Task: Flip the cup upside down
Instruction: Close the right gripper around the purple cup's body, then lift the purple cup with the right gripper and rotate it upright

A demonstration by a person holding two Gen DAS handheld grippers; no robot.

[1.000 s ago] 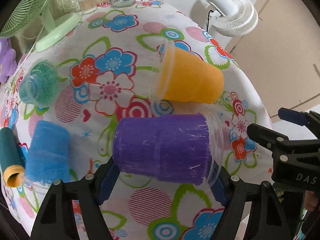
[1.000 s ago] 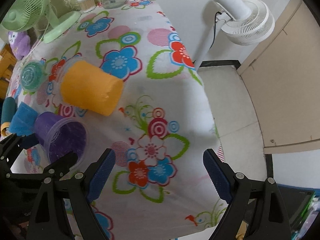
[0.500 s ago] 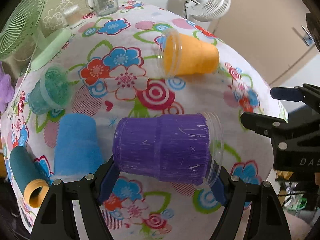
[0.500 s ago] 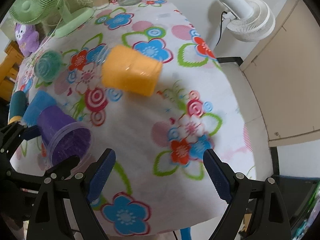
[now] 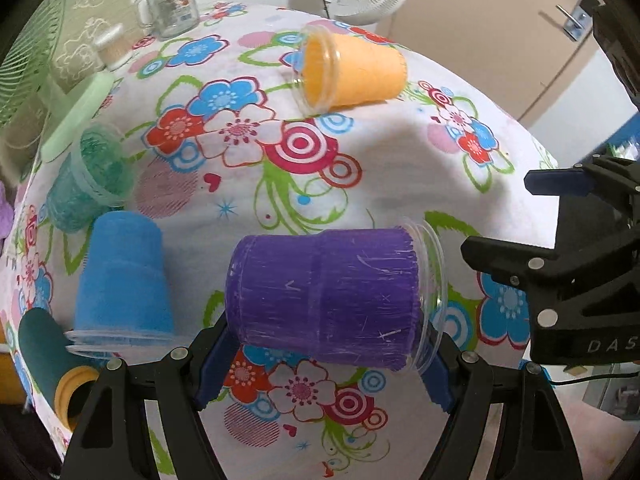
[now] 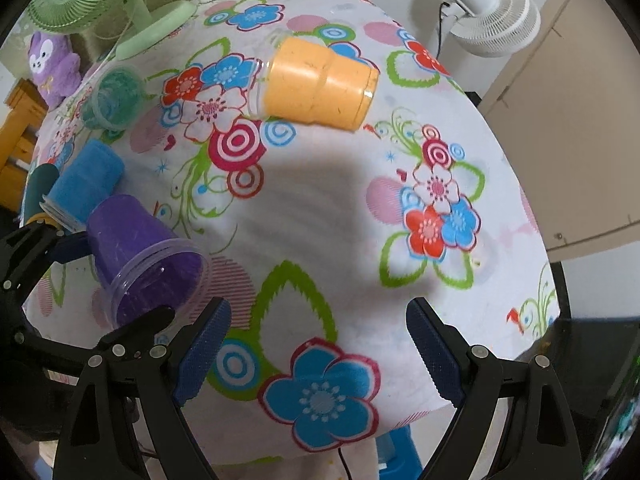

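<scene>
My left gripper (image 5: 322, 360) is shut on a purple cup (image 5: 324, 296), held on its side above the flowered tablecloth (image 5: 384, 168), mouth to the right. The same cup (image 6: 140, 256) shows at the left of the right wrist view, mouth toward the camera. My right gripper (image 6: 318, 352) is open and empty over the table's near edge; it also shows at the right of the left wrist view (image 5: 568, 232). An orange cup (image 5: 352, 70) lies on its side further back, and it also shows in the right wrist view (image 6: 316, 82).
A blue cup (image 5: 124, 280) stands upside down at the left, beside a green cup (image 5: 88, 178) on its side and a teal-and-yellow cup (image 5: 52, 364). A green fan (image 6: 100, 4), a glass jar (image 5: 170, 4) and a white fan (image 6: 488, 12) are at the back.
Both grippers have risen and drawn back from the table. The purple cup stays gripped on its side in the left gripper. The right gripper stays open.
</scene>
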